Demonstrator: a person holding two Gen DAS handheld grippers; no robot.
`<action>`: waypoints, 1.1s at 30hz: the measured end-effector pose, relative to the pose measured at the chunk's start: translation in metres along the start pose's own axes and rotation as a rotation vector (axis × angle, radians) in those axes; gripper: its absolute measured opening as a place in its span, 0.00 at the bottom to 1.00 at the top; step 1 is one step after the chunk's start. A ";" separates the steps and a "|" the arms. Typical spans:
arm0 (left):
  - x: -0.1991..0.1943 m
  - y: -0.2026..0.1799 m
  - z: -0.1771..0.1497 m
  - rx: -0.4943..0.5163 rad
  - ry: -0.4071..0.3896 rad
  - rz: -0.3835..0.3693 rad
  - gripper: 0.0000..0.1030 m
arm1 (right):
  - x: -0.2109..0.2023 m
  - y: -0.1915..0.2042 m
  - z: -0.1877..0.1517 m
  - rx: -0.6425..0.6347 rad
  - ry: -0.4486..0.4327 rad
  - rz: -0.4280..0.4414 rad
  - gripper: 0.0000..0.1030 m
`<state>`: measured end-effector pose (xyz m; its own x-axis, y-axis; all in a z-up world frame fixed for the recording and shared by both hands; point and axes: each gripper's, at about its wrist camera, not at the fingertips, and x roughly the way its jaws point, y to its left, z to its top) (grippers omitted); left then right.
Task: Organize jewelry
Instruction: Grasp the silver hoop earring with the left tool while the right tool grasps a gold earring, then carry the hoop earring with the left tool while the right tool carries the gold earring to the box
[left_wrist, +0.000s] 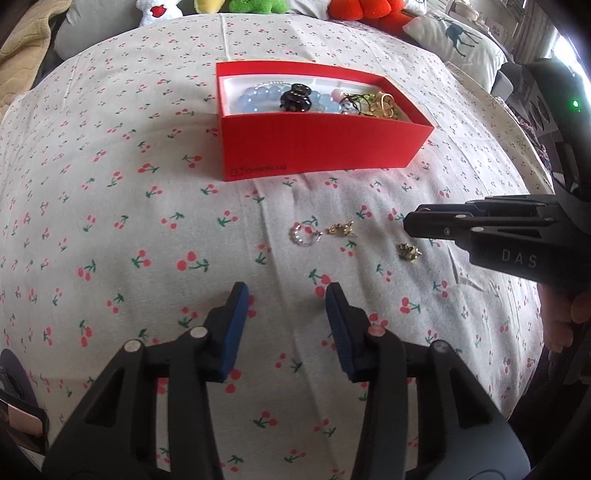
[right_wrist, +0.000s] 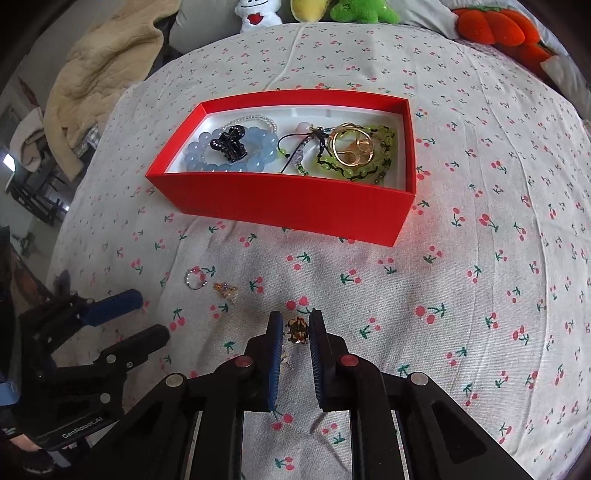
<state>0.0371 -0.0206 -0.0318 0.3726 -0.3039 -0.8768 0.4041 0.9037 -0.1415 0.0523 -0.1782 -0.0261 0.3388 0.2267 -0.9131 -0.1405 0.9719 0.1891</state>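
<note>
A red box (left_wrist: 321, 147) (right_wrist: 295, 206) on the cherry-print bedspread holds a blue bead bracelet (right_wrist: 236, 155), a black hair claw (right_wrist: 229, 144), a green beaded piece (right_wrist: 373, 162) and a gold ring piece (right_wrist: 351, 147). On the cloth lie a small beaded ring (left_wrist: 303, 233) (right_wrist: 195, 278), a gold earring (left_wrist: 341, 229) (right_wrist: 224, 288) and a gold brooch (left_wrist: 409, 253) (right_wrist: 297, 330). My right gripper (right_wrist: 295, 332) (left_wrist: 408, 221) is open, its blue pads on either side of the brooch. My left gripper (left_wrist: 286, 295) (right_wrist: 147, 317) is open and empty, near the beaded ring.
Plush toys (right_wrist: 362, 11) and pillows (left_wrist: 454, 37) line the far edge of the bed. A beige blanket (right_wrist: 99, 70) lies at the far left. The bedspread (right_wrist: 480, 258) spreads wide around the box.
</note>
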 end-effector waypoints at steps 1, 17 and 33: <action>0.003 -0.003 0.002 0.009 -0.001 0.000 0.39 | -0.001 -0.003 -0.001 0.004 -0.001 -0.001 0.14; 0.024 -0.015 0.022 0.067 -0.027 0.029 0.21 | -0.017 -0.043 -0.008 0.047 0.003 0.015 0.14; 0.021 -0.020 0.023 0.067 -0.026 0.034 0.01 | -0.027 -0.045 -0.005 0.063 -0.013 0.024 0.14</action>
<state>0.0559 -0.0519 -0.0372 0.4084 -0.2815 -0.8683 0.4456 0.8917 -0.0795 0.0447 -0.2284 -0.0115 0.3485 0.2503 -0.9033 -0.0897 0.9682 0.2337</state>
